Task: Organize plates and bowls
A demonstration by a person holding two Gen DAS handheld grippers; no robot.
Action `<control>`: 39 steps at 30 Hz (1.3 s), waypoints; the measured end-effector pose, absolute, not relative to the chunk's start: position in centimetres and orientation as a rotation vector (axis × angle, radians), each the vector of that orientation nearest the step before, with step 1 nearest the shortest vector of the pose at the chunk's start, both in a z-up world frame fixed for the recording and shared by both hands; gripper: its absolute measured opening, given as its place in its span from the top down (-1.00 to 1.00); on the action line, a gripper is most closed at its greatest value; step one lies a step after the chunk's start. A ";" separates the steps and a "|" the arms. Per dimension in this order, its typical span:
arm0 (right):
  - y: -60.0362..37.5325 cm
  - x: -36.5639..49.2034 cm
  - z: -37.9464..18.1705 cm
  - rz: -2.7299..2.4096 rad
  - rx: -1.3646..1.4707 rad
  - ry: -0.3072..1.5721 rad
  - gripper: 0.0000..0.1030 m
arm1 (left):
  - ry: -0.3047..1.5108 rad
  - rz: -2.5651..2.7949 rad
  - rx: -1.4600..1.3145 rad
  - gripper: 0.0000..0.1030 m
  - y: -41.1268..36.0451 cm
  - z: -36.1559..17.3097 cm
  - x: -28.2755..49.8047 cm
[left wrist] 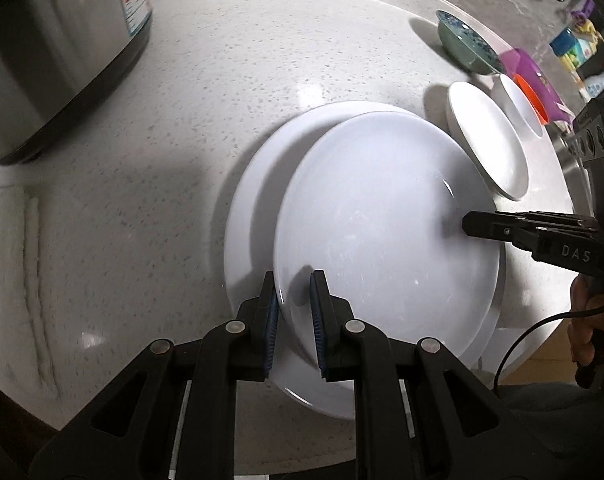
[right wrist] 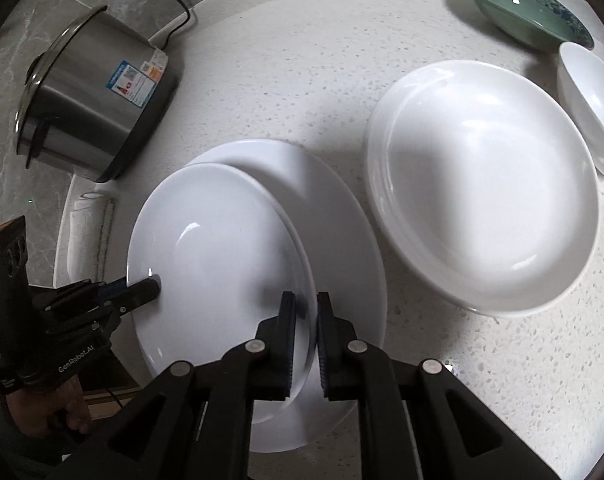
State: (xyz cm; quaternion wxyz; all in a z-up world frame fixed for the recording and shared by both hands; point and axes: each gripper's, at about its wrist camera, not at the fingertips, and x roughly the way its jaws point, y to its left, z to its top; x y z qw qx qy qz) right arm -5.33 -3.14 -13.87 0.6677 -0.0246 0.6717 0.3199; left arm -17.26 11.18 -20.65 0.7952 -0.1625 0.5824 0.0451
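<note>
Here, on the speckled pale stone surface (right wrist: 282,60): a larger round white ceramic plate (right wrist: 342,240), and on top of it, off centre, an upper round white ceramic plate (right wrist: 222,260). Left tongs (left wrist: 294,312) astride one rim of this upper plate, with one pad above and one below. Right tongs (right wrist: 305,320) astride the opposite rim in the same way. Not possible to tell for either pair whether clenched on the rim or only placed around it.

Probably the step in hand: centring and seating the upper round white ceramic plate on the larger one.

How to do it well:
- Keep both sides level and move both tongs together at one speed.
- Bring the plate toward the middle until concentric with the one below.
- Lower gently, to avoid a chip or a slip of ceramic on ceramic.
- Release only after full rest, then draw the lower pads out sideways without dragging.
- Mind the deep white ceramic dish (right wrist: 482,184) just beside, and beyond it the small white bowl (right wrist: 594,100) and the green bowl with blue patterned rim (right wrist: 530,8).

Readable writing: "DAS" on the body of the right tongs, and "GenRobot.AI" on the body of the left tongs. On the stainless steel cooking pot (right wrist: 94,100), a blue and white label, with print too small to read.
</note>
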 end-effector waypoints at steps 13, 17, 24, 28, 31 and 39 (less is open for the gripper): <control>-2.6 -6.2 -13.2 0.702 -0.196 1.416 0.72 | 1.228 0.074 -0.265 0.58 9.6 -21.0 -16.8; -2.0 -7.0 -13.1 0.698 -0.259 1.365 0.68 | 1.162 0.067 -0.248 -0.17 9.9 -19.8 -17.0; -2.6 -7.1 -12.6 0.688 -0.234 1.322 0.36 | 1.105 0.061 -0.255 -0.19 10.8 -17.3 -17.1; -4.2 -7.0 -10.5 0.664 -0.155 1.272 0.08 | 1.086 -0.013 -0.256 -0.34 11.1 -15.4 -15.9; -7.9 -5.9 -7.8 0.635 -0.006 1.211 -0.17 | 1.068 -0.130 -0.241 -0.65 10.5 -14.1 -13.3; -22.0 -0.6 -7.9 0.449 0.399 1.216 -0.37 | 1.146 -0.269 -0.134 -0.68 7.2 -12.7 -3.0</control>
